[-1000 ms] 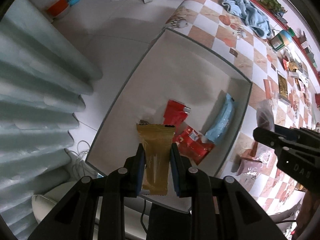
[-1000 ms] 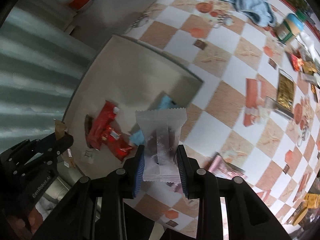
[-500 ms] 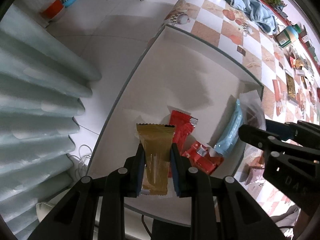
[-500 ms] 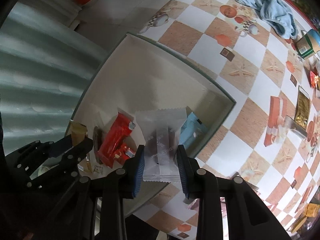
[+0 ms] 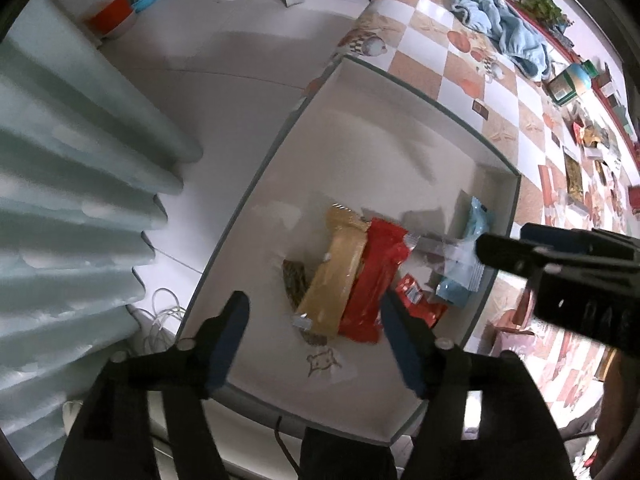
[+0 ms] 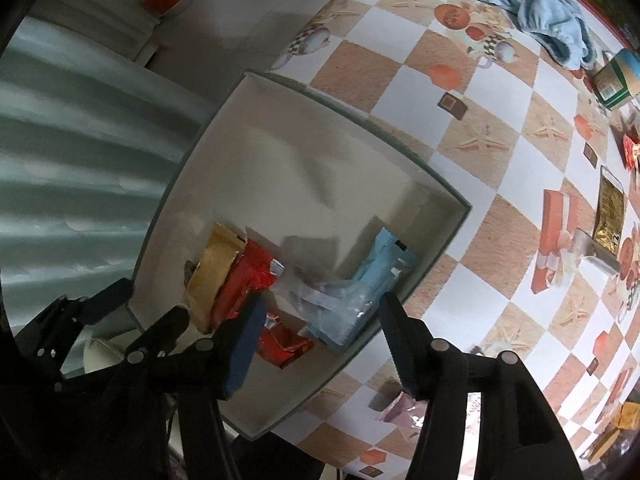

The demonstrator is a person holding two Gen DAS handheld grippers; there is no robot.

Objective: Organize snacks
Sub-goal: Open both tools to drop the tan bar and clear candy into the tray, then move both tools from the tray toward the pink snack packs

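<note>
A shallow white box (image 5: 380, 152) with a grey rim sits at the table's corner. Inside it lie a gold packet (image 5: 336, 276), a red packet (image 5: 376, 276) right beside it, a second red packet (image 6: 284, 340) and a light blue packet (image 6: 376, 272). A clear packet (image 6: 308, 276), blurred, rests across the blue one. My left gripper (image 5: 316, 320) hangs over the gold and red packets, its jaws opening with nothing pressed between them. My right gripper (image 6: 320, 320) hovers over the clear and blue packets, jaws also opening and free of them.
The table wears a checkered cloth (image 6: 480, 184) carrying a blue towel (image 6: 532, 4), a jar (image 6: 616, 76), a pink packet (image 6: 400, 404) near the box and several snacks at the far right. A pale ribbed curtain (image 5: 72, 184) hangs left, with floor beyond.
Both grippers have let go: the gold packet dropped from the left one into the box beside the red packet, and the clear packet left the right one and landed by the blue packet.
</note>
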